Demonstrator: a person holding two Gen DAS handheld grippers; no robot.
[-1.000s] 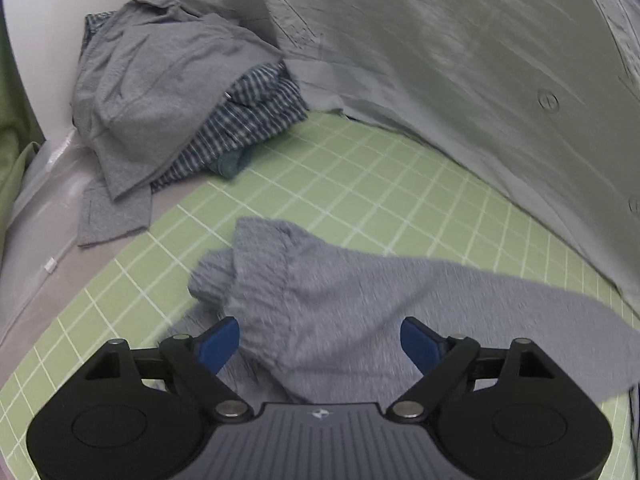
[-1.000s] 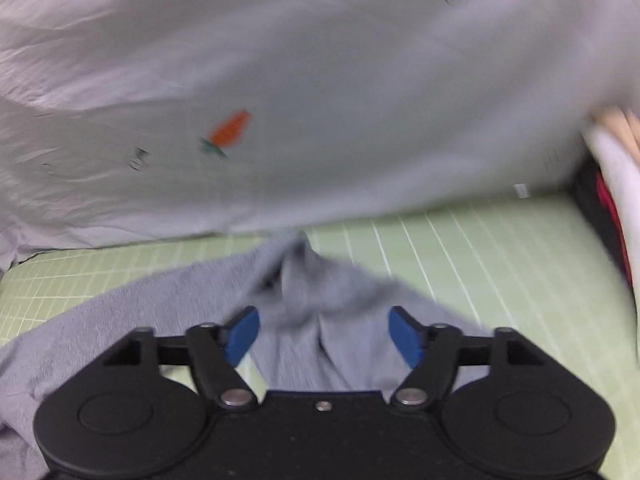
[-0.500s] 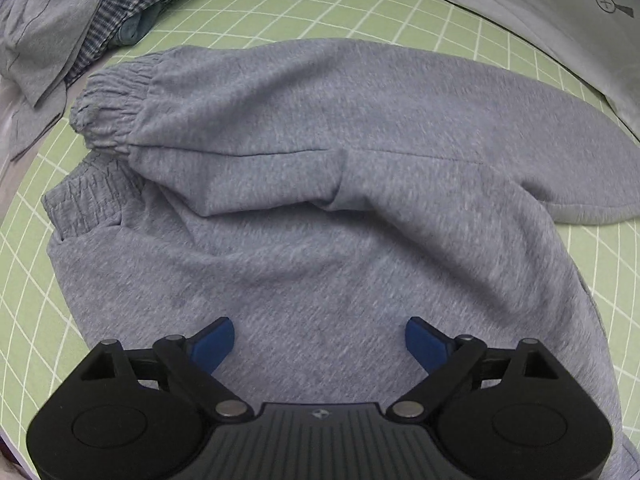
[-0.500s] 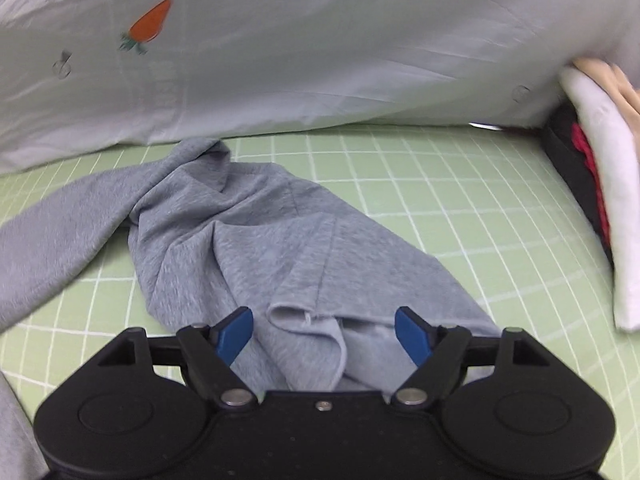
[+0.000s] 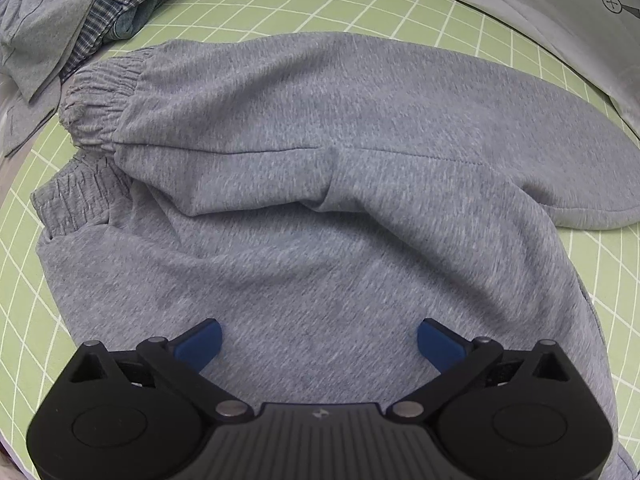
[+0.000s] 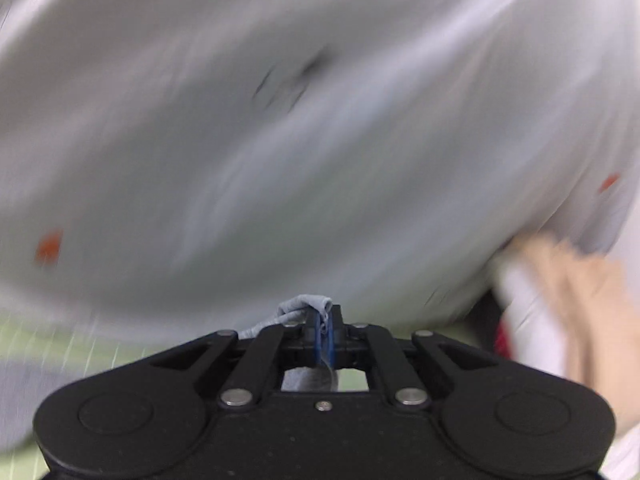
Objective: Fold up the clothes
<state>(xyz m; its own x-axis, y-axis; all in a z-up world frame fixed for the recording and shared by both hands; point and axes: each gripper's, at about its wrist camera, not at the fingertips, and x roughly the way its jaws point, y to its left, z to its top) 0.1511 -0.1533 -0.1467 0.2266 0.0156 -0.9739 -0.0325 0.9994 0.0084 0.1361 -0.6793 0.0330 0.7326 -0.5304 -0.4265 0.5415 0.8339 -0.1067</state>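
Note:
Grey sweatpants (image 5: 328, 208) lie spread on the green grid mat (image 5: 360, 4), elastic cuffs (image 5: 100, 96) at the left, one leg lying over the other. My left gripper (image 5: 318, 346) hovers just above the pants with its blue fingertips wide apart, open and holding nothing. In the right wrist view, which is motion-blurred, my right gripper (image 6: 323, 330) is shut on a bunched fold of the grey sweatpants fabric (image 6: 306, 306), which pokes up between the blue pads.
A heap of grey and plaid clothes (image 5: 80, 12) sits at the mat's far left. A pale grey sheet with small orange prints (image 6: 320, 140) fills the back. Stacked white, tan and red textiles (image 6: 560, 300) lie at the right.
My right gripper went from open over the pants' end to shut on a fold of it and swung upward, blurring the view. My left gripper edged slightly closer over the pants.

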